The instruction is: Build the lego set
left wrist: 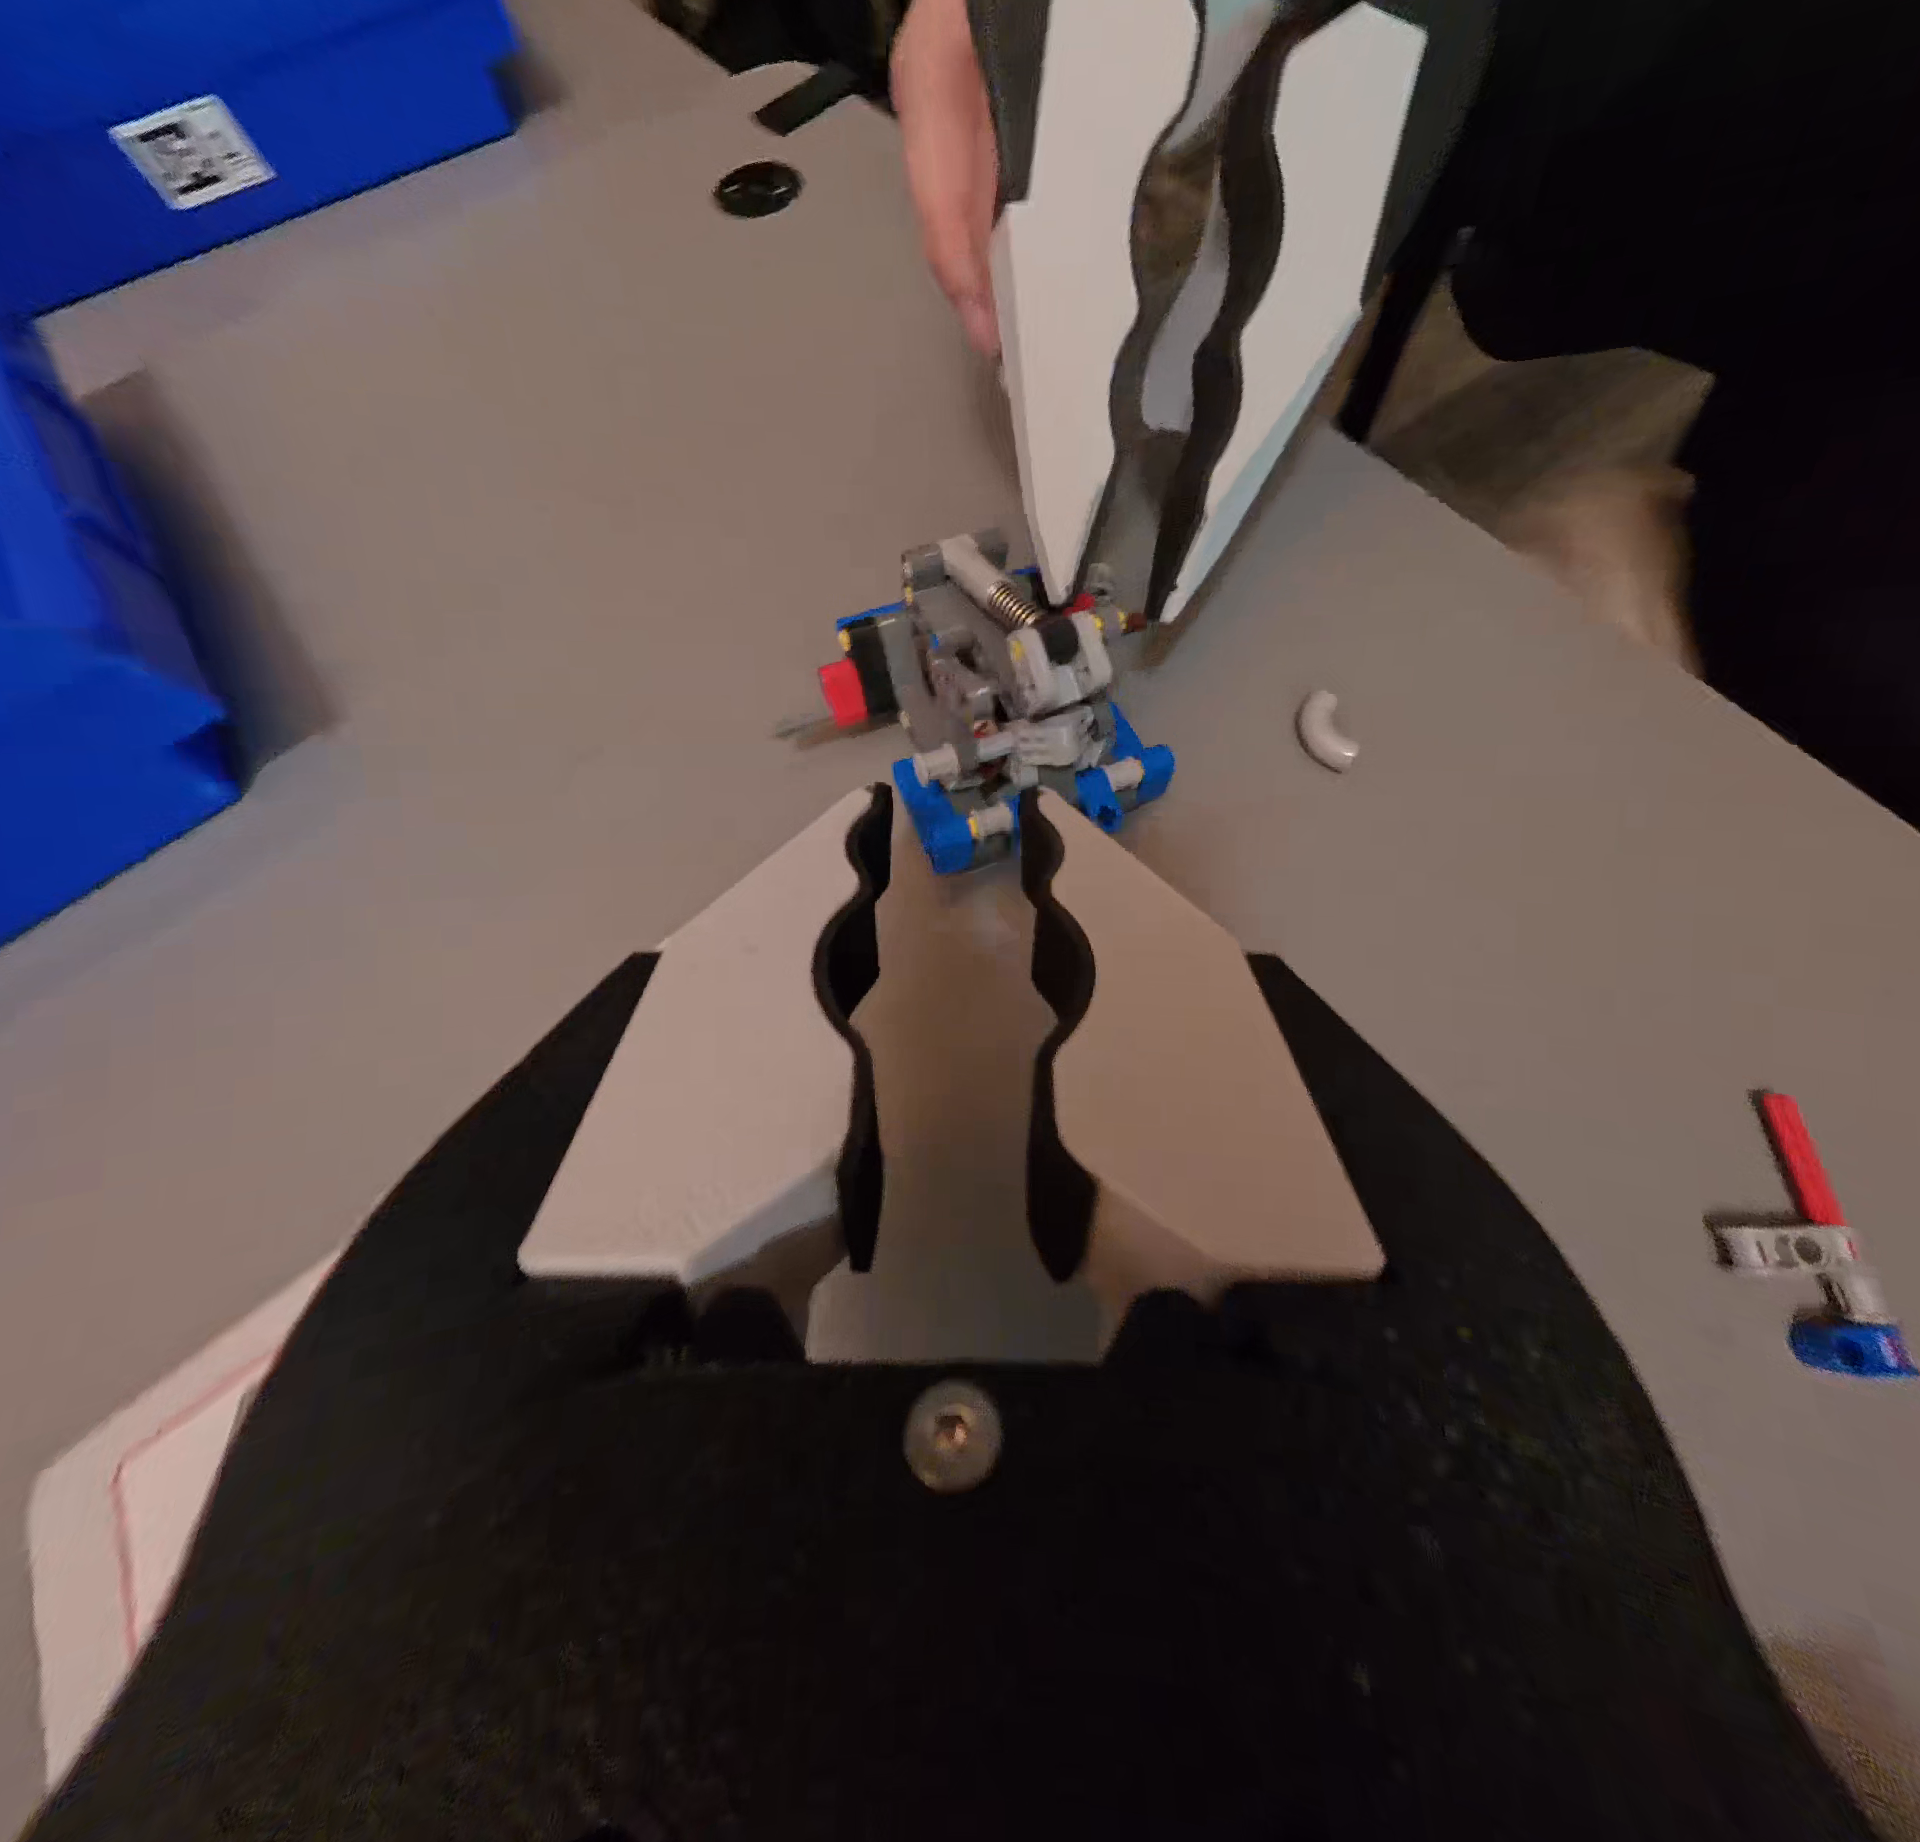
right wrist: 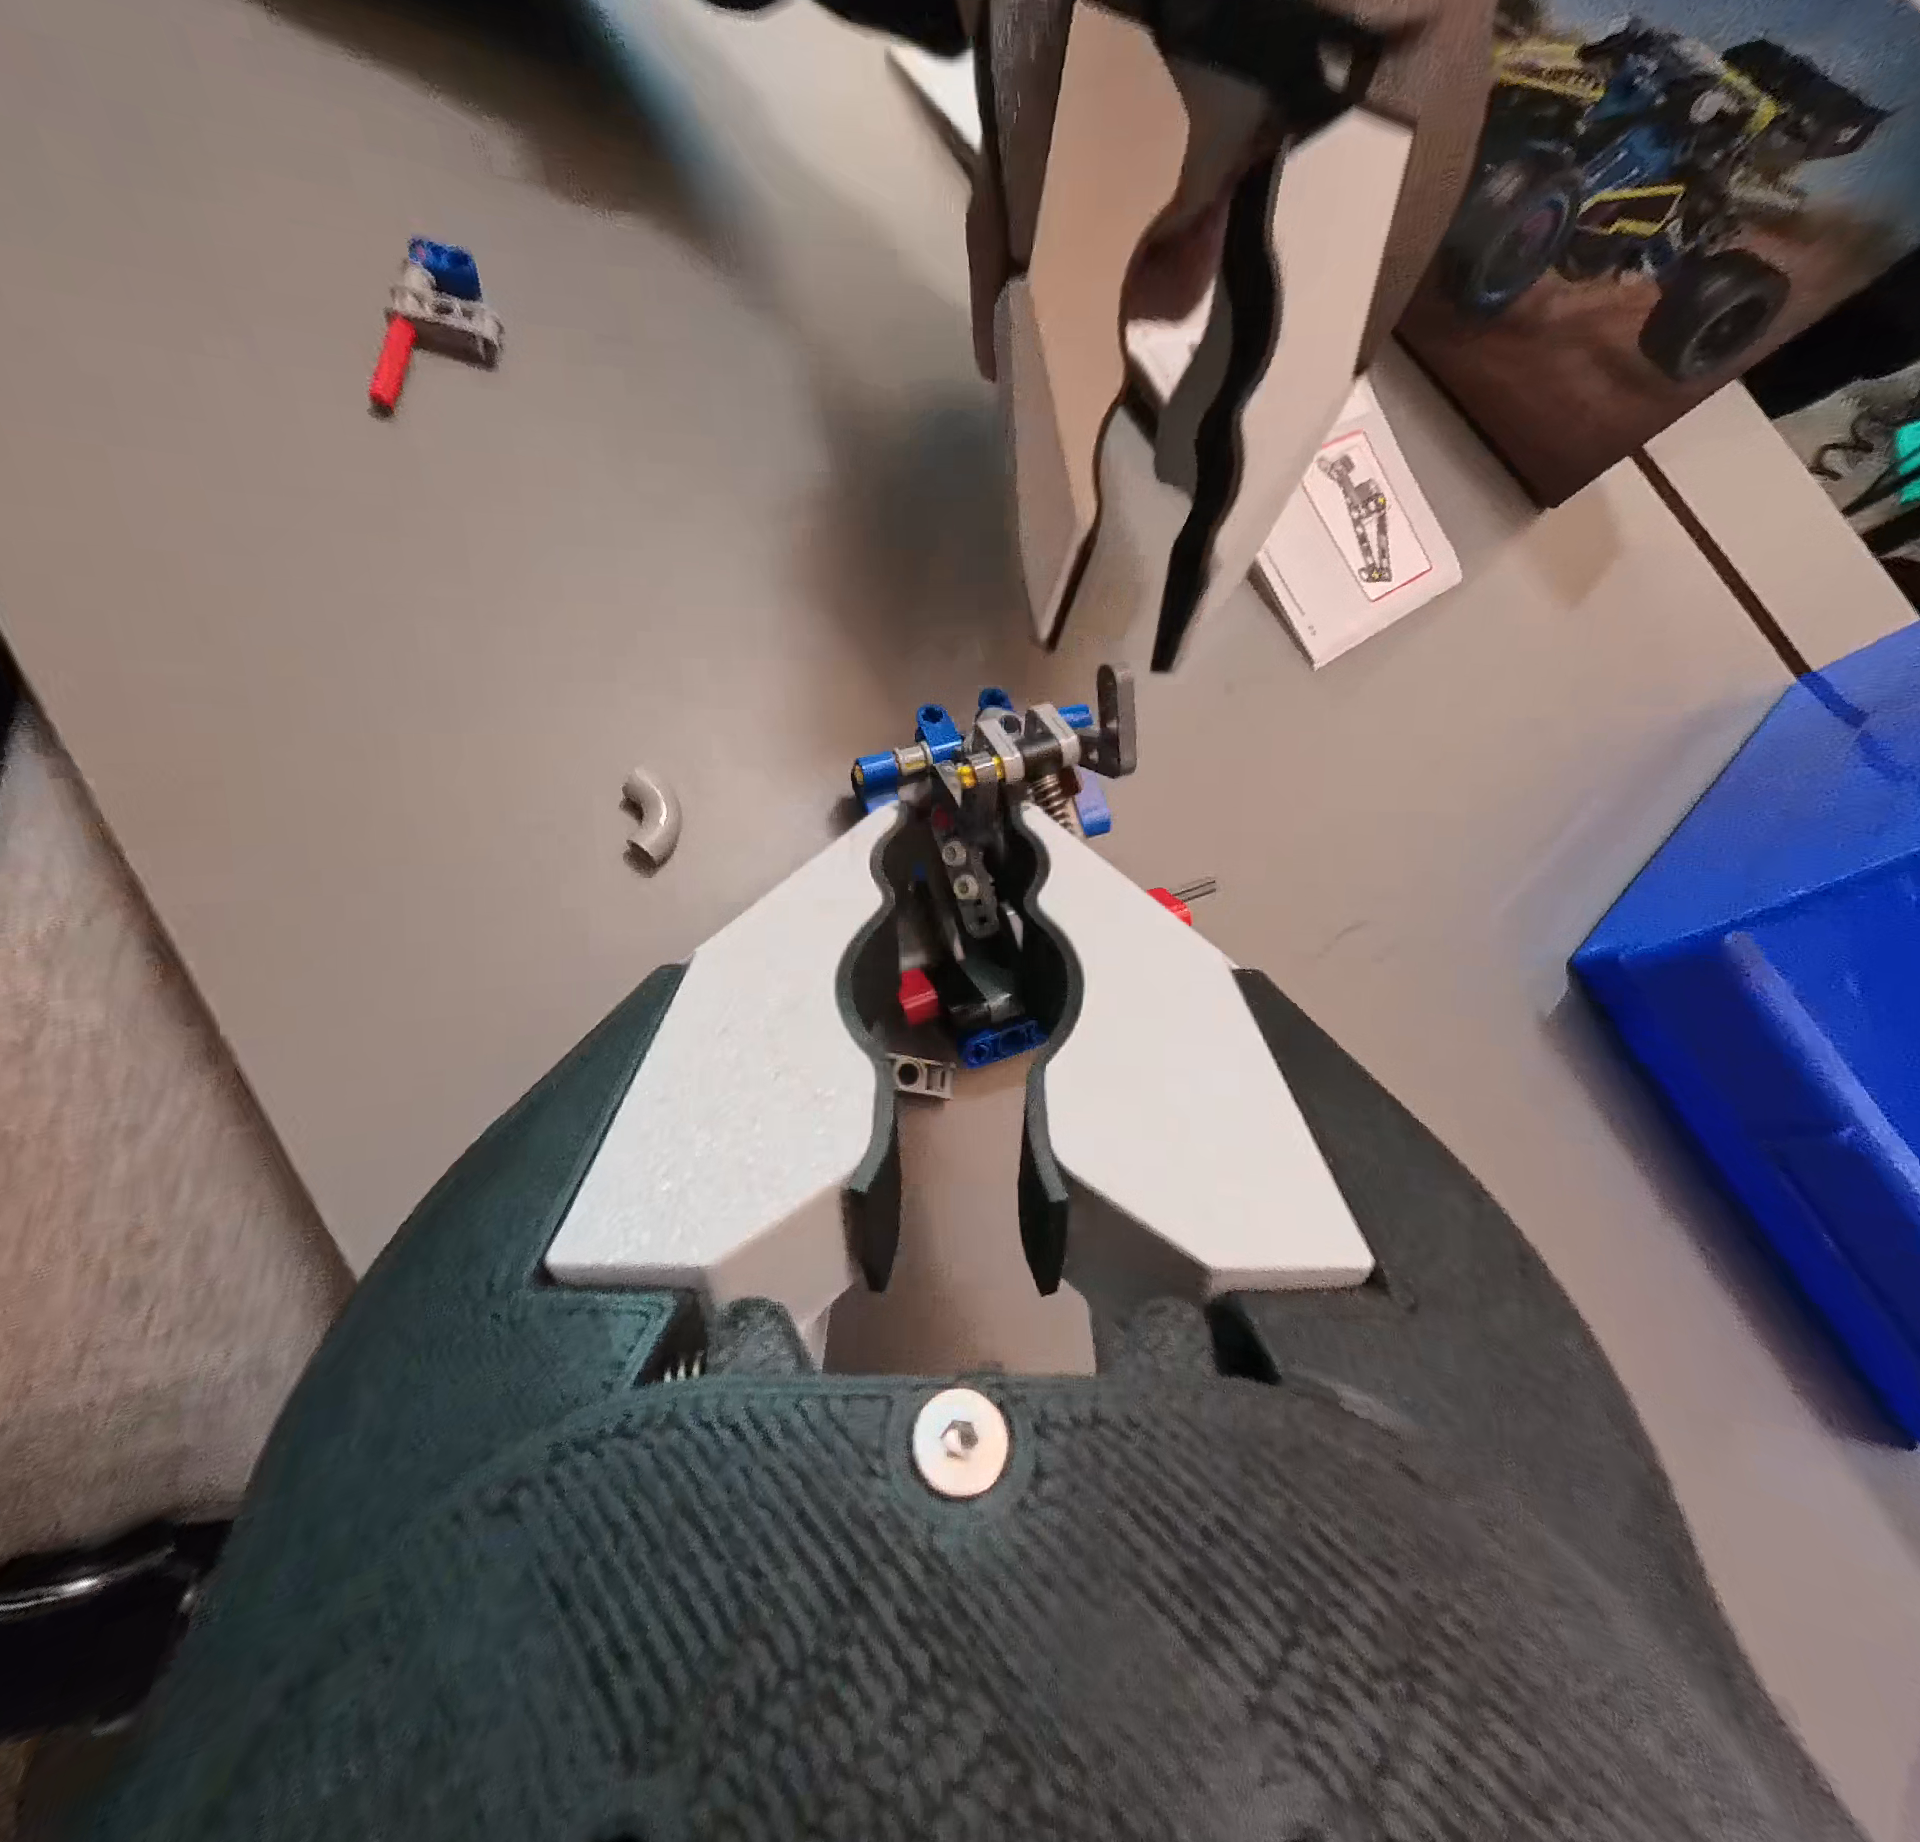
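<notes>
A small brick assembly (left wrist: 997,691) of grey, blue and red parts with a metal spring stands on the grey table (left wrist: 520,545). My right gripper (right wrist: 966,821) is shut on the assembly (right wrist: 971,888), which runs deep between its fingers. In the left wrist view it (left wrist: 1110,608) comes down from above onto the assembly's far end. My left gripper (left wrist: 956,800) is open, its tips on either side of the near blue part. The right wrist view shows it (right wrist: 1107,652) just beyond the assembly and not touching it.
A white curved piece (left wrist: 1328,732) and a small red, grey and blue sub-assembly (left wrist: 1808,1252) lie to the right. Blue bins (left wrist: 208,78) stand at the left. A booklet (right wrist: 1361,535) and a picture box (right wrist: 1662,182) sit behind. A small grey piece (right wrist: 923,1075) lies under my right gripper. There is about 5 cm between the tips of the two grippers.
</notes>
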Available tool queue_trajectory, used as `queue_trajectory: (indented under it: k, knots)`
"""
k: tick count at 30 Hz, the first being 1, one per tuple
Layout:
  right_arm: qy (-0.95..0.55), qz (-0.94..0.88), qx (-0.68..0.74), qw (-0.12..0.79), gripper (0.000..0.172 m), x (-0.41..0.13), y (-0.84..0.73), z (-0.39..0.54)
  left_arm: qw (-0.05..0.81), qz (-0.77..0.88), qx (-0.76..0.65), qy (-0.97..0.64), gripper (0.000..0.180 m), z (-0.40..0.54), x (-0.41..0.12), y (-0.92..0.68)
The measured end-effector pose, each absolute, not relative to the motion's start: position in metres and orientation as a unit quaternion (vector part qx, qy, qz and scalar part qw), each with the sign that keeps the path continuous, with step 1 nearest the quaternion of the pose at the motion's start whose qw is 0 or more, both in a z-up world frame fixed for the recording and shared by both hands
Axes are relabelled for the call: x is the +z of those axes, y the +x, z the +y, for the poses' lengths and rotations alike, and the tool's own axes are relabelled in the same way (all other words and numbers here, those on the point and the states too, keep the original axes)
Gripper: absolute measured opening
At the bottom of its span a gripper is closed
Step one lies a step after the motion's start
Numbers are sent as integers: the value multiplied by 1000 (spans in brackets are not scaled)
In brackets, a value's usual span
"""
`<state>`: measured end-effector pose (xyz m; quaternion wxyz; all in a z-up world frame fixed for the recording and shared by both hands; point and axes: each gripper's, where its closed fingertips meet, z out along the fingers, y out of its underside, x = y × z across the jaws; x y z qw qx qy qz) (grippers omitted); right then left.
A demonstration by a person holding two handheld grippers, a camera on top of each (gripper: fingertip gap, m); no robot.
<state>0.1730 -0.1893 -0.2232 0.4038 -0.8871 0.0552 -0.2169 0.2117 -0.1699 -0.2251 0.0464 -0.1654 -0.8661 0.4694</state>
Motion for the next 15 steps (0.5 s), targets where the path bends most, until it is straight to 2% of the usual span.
queue_trajectory:
  k: [1, 5, 8, 9, 12, 15]
  knots:
    - [-884, 61, -211, 413, 14, -219, 170, -189, 67, -863, 466, -182, 21, -173, -226, 208]
    - [-870, 155, -212, 418, 12, -209, 171, -188, 108, -866, 432, -229, 26, -180, -240, 214]
    - [-861, 225, -220, 400, 14, -221, 169, -177, 186, -849, 430, -245, 23, -182, -242, 205]
    - [-851, 251, -239, 396, 14, -222, 172, -176, 199, -849, 421, -250, 15, -181, -245, 203]
    - [-836, 288, -262, 386, 15, -229, 172, -174, 206, -841, 431, -253, 10, -178, -245, 197]
    - [-827, 306, -310, 357, 27, -233, 176, -185, 185, -845, 446, -230, 1, -173, -243, 192]
